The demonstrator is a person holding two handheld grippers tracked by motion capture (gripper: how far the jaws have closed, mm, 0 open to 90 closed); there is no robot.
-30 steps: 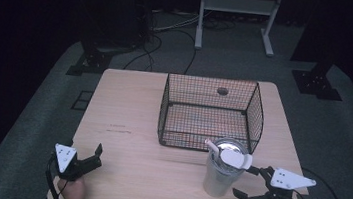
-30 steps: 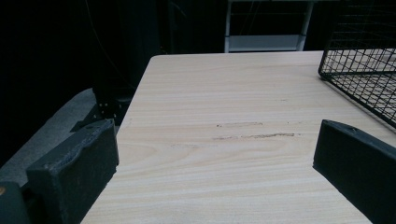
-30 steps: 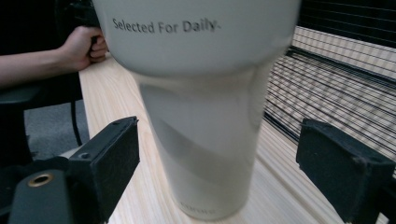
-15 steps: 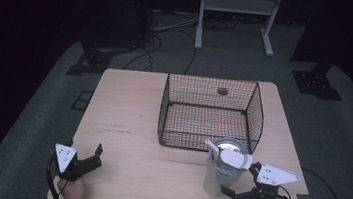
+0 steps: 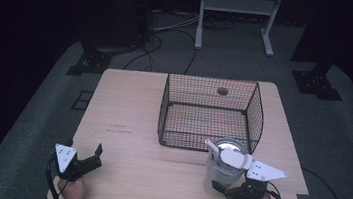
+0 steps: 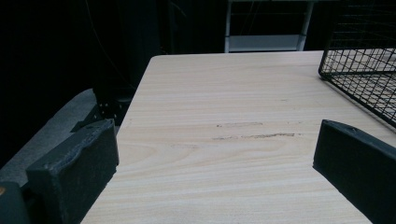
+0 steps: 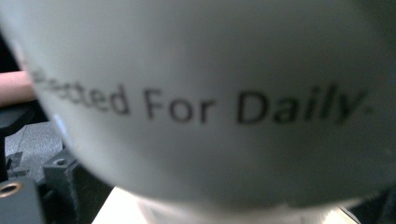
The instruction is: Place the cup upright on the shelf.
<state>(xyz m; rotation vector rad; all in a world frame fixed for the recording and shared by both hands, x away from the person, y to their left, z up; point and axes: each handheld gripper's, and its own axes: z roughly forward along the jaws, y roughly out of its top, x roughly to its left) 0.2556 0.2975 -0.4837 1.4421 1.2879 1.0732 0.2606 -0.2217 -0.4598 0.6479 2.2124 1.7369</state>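
A white tumbler [image 5: 224, 171] with a lid and a straw stands near the table's front right, just in front of the wire basket [image 5: 163, 109]. In the right gripper view its wall [image 7: 210, 93] looms blurred and very close, with printed words on it. My right gripper [image 5: 222, 192] is at the tumbler's base, jaws spread on either side of it with gaps showing. At the front left corner my left gripper [image 5: 96, 157] rests open, and the left gripper view has bare wood between its jaws [image 6: 215, 172].
The black wire basket [image 6: 364, 70] sits at the middle right of the wooden table [image 5: 127, 114], with a small dark round spot [image 5: 222, 91] at its far side. Grey carpet, cables and a metal stand surround the table.
My right gripper has moved left and forward up to the tumbler's base, so the tumbler now stands between its jaws. The left gripper has stayed still.
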